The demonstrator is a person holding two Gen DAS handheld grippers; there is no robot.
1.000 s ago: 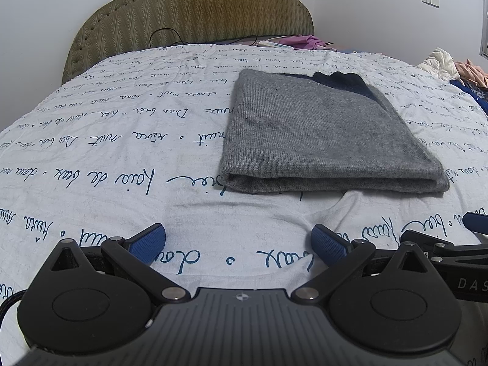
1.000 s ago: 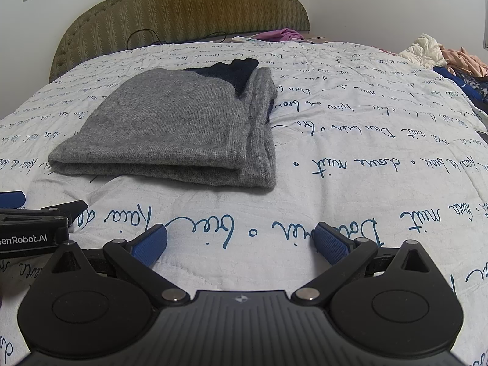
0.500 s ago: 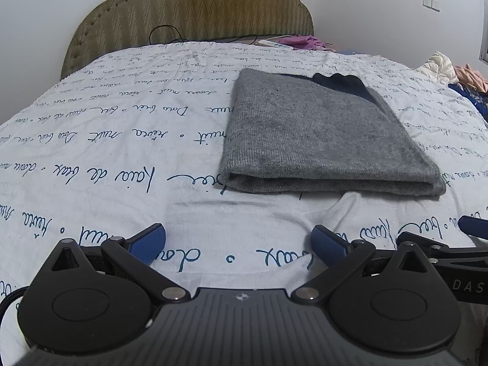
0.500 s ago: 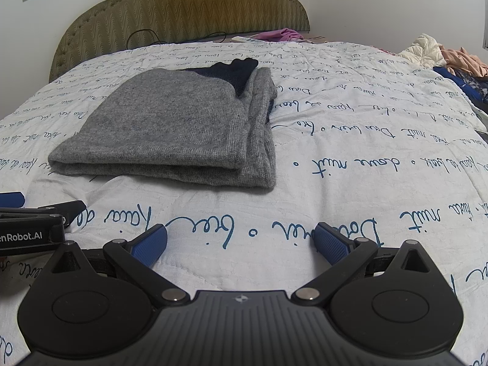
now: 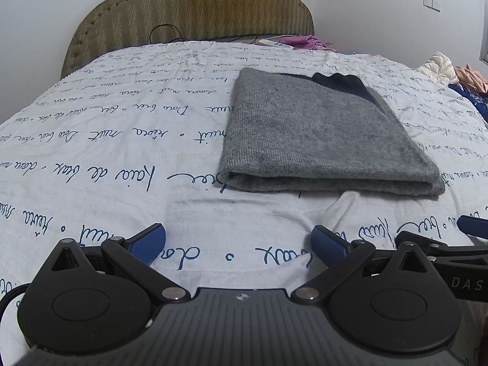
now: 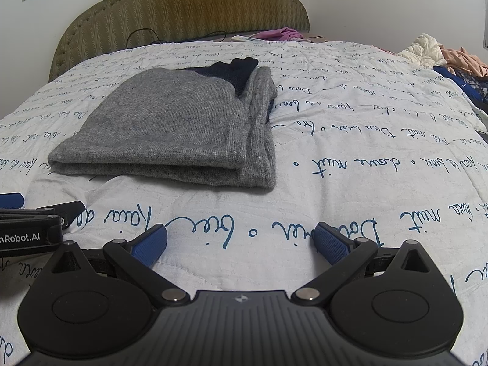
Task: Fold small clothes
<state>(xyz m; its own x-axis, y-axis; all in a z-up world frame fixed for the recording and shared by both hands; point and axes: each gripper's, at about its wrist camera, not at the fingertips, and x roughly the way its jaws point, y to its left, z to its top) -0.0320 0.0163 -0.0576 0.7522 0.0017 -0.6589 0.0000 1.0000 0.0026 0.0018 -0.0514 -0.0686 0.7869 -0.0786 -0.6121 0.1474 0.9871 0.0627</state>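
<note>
A grey knitted garment [image 5: 317, 134] lies folded into a flat rectangle on the bed, with a dark navy part [image 5: 341, 80] showing at its far end. In the right wrist view the same garment [image 6: 177, 131] sits ahead and to the left. My left gripper [image 5: 239, 242] is open, near the bed's front, well short of the garment's folded edge. My right gripper [image 6: 241, 242] is open too, over bare quilt to the right of the garment. Neither holds anything. Each gripper's side shows in the other's view.
The bed is covered by a white quilt [image 5: 122, 140] with blue script. An olive padded headboard [image 5: 189, 9] stands at the far end, with a pink cloth [image 5: 300, 41] and a cable near it. A pile of loose clothes [image 6: 442, 56] lies at the far right.
Both grippers stay open and almost still. The left wrist view has shifted slightly, with the garment sitting a little lower in the picture.
</note>
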